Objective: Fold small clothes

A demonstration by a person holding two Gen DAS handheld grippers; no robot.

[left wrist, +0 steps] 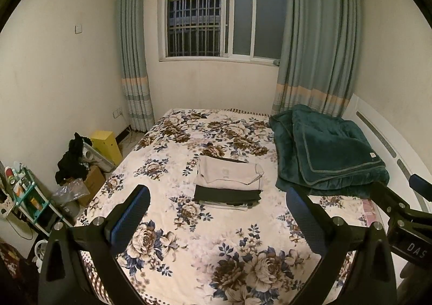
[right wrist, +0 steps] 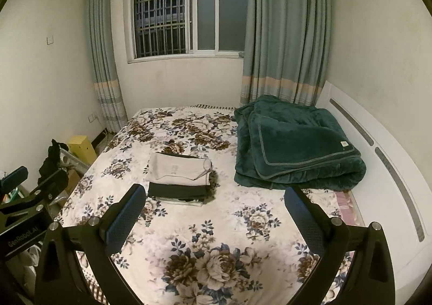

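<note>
A small stack of folded clothes lies on the floral bedspread. On top is a beige folded garment, under it a black one, and a white edge shows at the bottom. My left gripper is open and empty, held above the bed in front of the stack. My right gripper is open and empty, level with the left one. Each gripper's body shows at the edge of the other's view.
A folded dark green blanket lies at the bed's right, against a white headboard. Left of the bed stand boxes, a yellow box, dark clothes and a small shelf. A window with curtains is behind.
</note>
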